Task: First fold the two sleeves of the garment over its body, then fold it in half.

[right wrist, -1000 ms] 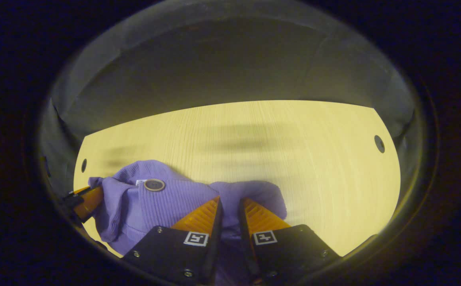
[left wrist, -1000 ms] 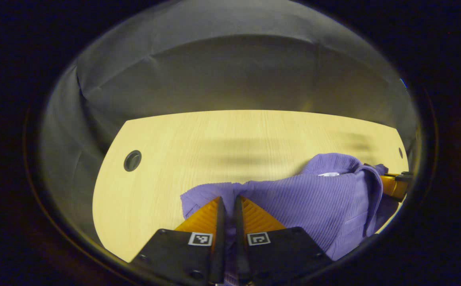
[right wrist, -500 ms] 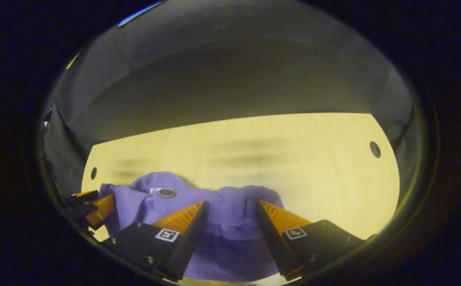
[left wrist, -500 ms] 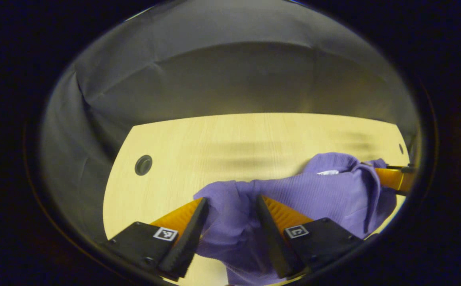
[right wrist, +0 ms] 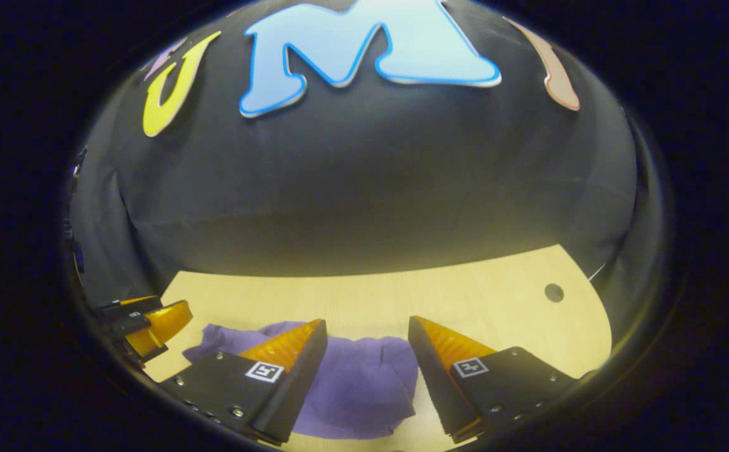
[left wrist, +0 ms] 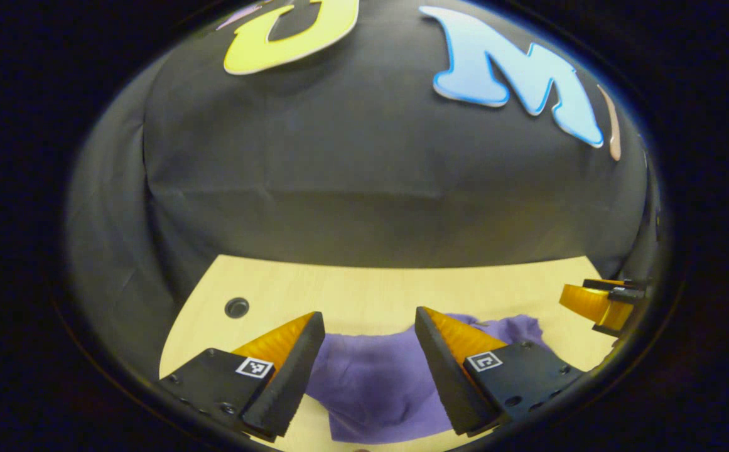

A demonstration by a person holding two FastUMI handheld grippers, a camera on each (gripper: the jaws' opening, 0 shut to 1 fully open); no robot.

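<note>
wooden table (left wrist: 364,289) | purple garment (left wrist: 370,383) lying folded | both grippers' jaws wide, empty

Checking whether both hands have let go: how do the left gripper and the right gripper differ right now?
Little differs. The left gripper hangs above the left part of the purple garment, with the table's hole on its left; the right gripper hangs above the garment's right part, the other hole on its right. Shared: both have fingers spread apart, holding nothing, with the garment lying crumpled on the table below.
</note>
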